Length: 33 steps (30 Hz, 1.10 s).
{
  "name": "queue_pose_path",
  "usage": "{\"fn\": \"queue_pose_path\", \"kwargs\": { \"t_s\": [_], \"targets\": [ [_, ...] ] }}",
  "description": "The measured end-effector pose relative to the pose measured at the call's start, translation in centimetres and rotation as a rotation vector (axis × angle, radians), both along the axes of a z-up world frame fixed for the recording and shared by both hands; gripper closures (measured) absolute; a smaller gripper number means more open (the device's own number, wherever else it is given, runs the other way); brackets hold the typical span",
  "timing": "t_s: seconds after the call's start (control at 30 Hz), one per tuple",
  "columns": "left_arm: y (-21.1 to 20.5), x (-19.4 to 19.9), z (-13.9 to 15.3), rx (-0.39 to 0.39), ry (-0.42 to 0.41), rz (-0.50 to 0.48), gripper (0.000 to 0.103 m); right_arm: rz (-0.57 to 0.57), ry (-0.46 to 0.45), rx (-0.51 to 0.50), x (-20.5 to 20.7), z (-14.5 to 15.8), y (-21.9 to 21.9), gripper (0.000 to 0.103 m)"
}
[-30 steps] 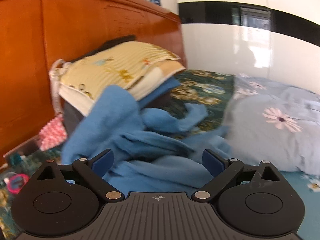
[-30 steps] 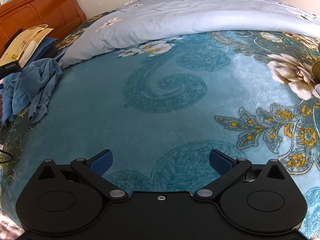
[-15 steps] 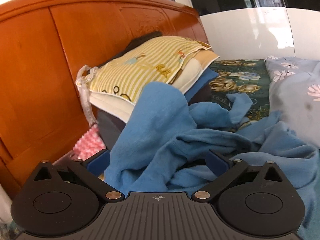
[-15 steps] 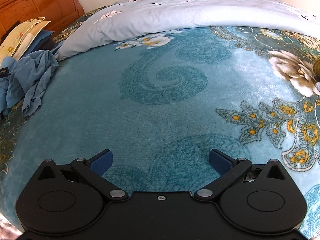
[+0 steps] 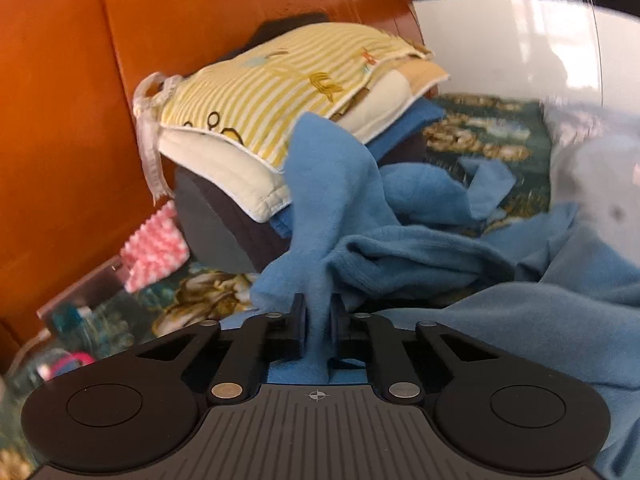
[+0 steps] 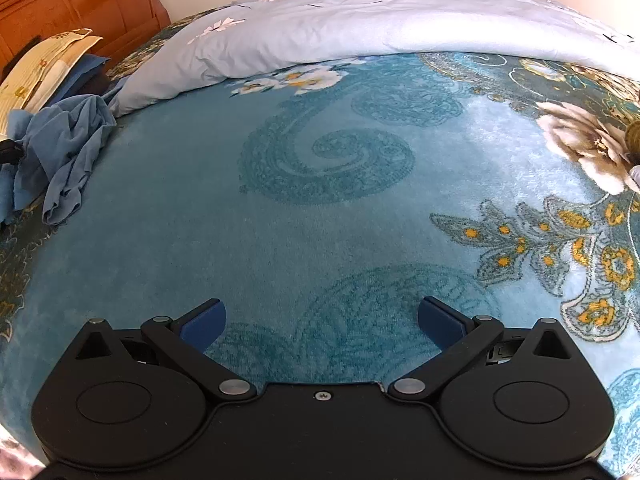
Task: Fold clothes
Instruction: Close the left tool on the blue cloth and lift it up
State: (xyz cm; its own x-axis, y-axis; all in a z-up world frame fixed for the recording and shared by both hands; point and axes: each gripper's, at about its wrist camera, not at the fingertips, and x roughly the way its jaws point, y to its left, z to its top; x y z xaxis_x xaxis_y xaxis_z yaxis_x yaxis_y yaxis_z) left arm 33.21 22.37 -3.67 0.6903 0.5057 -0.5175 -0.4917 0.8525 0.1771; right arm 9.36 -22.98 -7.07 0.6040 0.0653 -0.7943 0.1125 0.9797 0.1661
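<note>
The left gripper [image 5: 319, 318] is clenched on a fold of the crumpled blue garment [image 5: 400, 248], possibly a sweatshirt; the right gripper [image 6: 320, 322] hangs released above the teal patterned blanket [image 6: 320, 208].

No text, label, brand or number could be read in either view. The only mark was a small crosshair sign [image 5: 318, 395] on the ribbed body of the left gripper, just behind its closed jaws.
</note>
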Motion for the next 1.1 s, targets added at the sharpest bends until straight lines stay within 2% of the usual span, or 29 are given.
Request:
{"fn": "queue_pose_path", "kwargs": {
  "t_s": [0.1,0.2,0.27,0.5,0.63,0.73,0.9,0.97,1.1],
  "targets": [
    [0.6,-1.1,0.9,-0.061,-0.062,0.008,0.098,-0.008,0.001,0.013,-0.1,0.0,-0.2,0.001],
    [1.0,-2.0,2.9,-0.113,-0.129,-0.001,0.098,-0.018,0.009,0.025,-0.2,0.2,-0.6,0.001],
    [0.6,-2.6,4.8,-0.120,-0.176,-0.030,0.098,-0.031,0.012,0.038,-0.2,0.4,-0.9,0.001],
    [-3.2,-6.0,12.5,-0.151,-0.338,-0.214,0.098,-0.070,-0.029,0.069,-1.4,2.3,-1.9,0.001],
    [-6.6,-8.9,17.3,-0.152,-0.432,-0.339,0.099,-0.070,-0.072,0.083,-2.6,3.8,-2.2,0.001],
    [-9.0,-11.5,20.6,-0.185,-0.483,-0.449,0.099,-0.080,-0.104,0.100,-3.5,4.9,-2.6,0.001],
    [-13.9,-16.4,24.2,-0.202,-0.524,-0.641,0.099,-0.085,-0.163,0.132,-5.3,6.8,-3.2,0.001],
    [-15.5,-18.2,24.9,-0.255,-0.524,-0.714,0.099,-0.086,-0.184,0.141,-6.2,7.6,-3.3,0.001],
    [-18.9,-20.5,24.2,-0.346,-0.485,-0.826,0.099,-0.096,-0.233,0.153,-8.2,9.2,-4.0,0.001]
  ]
}}
